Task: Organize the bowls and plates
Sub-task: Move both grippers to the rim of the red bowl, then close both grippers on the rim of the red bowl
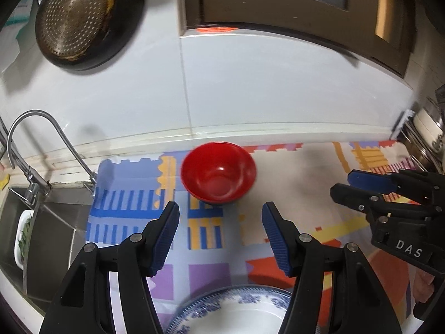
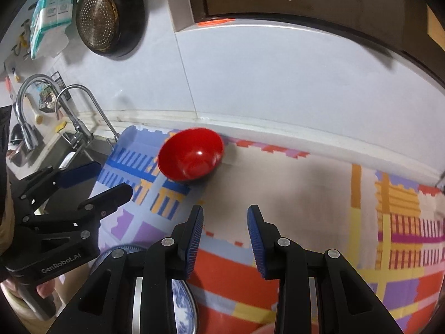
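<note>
Red bowl [image 1: 218, 173]: sat mouth-up (round, no long axis) near the worktop's [image 1: 292, 167] back edge.
Left tongs [image 1: 219, 217]: wide, empty.
Right tongs [image 2: 225, 222]: wide, empty.

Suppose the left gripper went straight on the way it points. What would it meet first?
Probably the red bowl, sitting ahead between the open left gripper's fingers; depth is hard to judge.
</note>
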Demonstrator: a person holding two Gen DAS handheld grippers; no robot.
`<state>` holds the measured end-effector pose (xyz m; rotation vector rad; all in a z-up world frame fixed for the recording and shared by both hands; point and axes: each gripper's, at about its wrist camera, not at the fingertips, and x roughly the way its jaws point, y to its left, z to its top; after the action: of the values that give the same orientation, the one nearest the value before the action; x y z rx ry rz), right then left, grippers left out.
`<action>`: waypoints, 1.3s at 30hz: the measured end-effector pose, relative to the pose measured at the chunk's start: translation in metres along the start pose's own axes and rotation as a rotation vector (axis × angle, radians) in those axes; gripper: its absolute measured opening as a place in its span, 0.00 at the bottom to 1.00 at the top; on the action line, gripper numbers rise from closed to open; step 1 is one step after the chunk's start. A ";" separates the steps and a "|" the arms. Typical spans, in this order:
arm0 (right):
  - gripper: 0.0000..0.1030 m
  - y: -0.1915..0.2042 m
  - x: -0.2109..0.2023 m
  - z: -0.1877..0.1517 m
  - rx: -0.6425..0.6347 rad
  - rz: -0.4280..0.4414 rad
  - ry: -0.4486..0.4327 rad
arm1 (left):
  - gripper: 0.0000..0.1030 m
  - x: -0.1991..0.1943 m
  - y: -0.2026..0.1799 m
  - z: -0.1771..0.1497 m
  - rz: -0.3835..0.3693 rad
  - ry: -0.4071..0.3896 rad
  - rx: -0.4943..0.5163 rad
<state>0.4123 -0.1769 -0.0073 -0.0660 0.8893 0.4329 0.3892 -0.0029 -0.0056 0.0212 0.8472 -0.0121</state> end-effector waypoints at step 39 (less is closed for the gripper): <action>0.33 0.013 0.162 0.064 0.012 0.064 0.167 | 0.54 0.156 0.065 0.023 0.034 0.119 0.021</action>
<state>0.5433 -0.0953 -0.0892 -0.0636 1.0606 0.4873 0.5108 0.0614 -0.1060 0.0567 0.9661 0.0119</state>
